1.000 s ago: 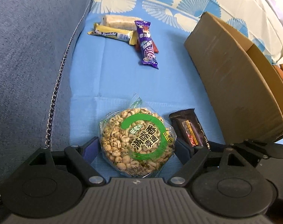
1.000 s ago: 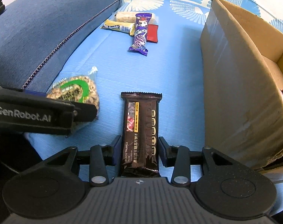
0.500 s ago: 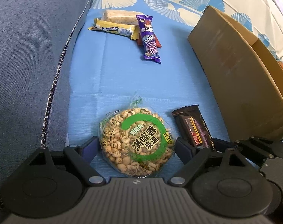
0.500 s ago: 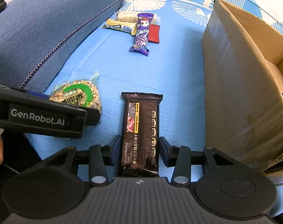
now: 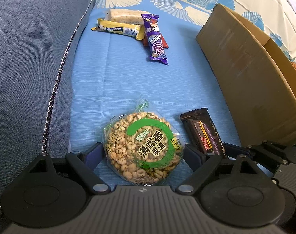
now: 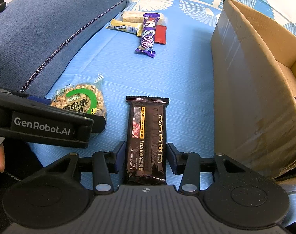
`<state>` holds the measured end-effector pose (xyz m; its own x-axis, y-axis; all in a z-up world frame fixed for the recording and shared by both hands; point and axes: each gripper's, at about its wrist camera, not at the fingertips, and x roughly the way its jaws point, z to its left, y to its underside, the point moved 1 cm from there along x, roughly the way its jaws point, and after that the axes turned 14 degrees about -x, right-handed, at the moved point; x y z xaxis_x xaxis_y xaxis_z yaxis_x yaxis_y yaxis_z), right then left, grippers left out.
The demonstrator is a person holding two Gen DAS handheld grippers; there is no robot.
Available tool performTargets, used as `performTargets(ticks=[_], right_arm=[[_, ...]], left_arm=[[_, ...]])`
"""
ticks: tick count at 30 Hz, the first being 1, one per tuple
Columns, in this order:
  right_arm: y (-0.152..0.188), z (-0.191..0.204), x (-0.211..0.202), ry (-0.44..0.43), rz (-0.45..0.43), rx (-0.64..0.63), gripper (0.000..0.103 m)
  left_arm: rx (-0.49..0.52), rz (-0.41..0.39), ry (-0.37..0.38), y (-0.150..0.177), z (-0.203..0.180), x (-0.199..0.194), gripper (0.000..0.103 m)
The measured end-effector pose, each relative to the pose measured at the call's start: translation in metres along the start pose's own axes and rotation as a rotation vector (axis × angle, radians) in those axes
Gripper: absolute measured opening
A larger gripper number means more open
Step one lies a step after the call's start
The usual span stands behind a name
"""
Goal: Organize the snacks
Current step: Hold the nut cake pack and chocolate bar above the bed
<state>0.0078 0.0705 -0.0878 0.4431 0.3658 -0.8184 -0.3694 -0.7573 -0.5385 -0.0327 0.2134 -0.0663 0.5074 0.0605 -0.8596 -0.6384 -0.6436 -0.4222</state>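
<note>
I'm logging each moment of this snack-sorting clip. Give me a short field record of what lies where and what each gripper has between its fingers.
surface: blue sheet
left gripper: open, straddling round puffed-grain pack
right gripper: open, pads beside dark cracker bar, small gaps showing
far pile: yellow bar, pale bar, purple pack, red packet
cardboard box: on the right, open top

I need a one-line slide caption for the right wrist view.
Right gripper open around a dark cracker pack on a blue sheet, cardboard box alongside.
</note>
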Motion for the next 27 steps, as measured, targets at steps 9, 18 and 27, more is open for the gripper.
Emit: performTargets(ticks=[9,18,27], right_arm=[[0.0001,-0.0003,-0.0001,-0.001,0.001,-0.001,0.049],[0.0001,-0.0002,-0.0001,-0.001,0.001,-0.001,0.049],[0.0001,-0.0004,0.0,0.0,0.002,-0.001,0.049]], left_arm=[[0.0,0.0,0.0,-0.0003,0.0,0.0001,0.091],[0.0,0.002,0.0,-0.0005,-0.0001,0.0001,0.091],[0.001,0.002,-0.001,-0.0006,-0.0003,0.0005,0.091]])
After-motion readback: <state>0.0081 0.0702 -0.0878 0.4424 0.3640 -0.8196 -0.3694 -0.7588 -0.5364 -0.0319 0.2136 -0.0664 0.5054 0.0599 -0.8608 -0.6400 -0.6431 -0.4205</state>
